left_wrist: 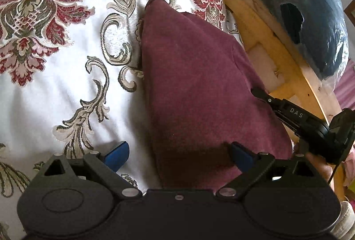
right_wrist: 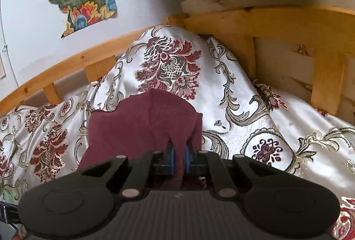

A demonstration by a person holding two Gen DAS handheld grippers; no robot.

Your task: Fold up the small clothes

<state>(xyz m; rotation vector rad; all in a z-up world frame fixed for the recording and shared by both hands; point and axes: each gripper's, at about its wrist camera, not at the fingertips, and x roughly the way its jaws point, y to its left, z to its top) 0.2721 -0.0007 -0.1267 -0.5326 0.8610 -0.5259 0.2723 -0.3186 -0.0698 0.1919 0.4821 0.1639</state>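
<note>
Maroon garment spread on floral bedspread near bed's wooden rail. Left gripper wide open, empty, over garment's near edge. Right gripper clamped on garment fold.

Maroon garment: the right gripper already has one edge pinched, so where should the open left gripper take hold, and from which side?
Grip the near hem of the maroon garment, which lies between the open jaws of the left gripper. Come in low from the near side, along the bedspread: that edge lies flat and free, while the right gripper holds a bunched fold at the opposite side.
</note>
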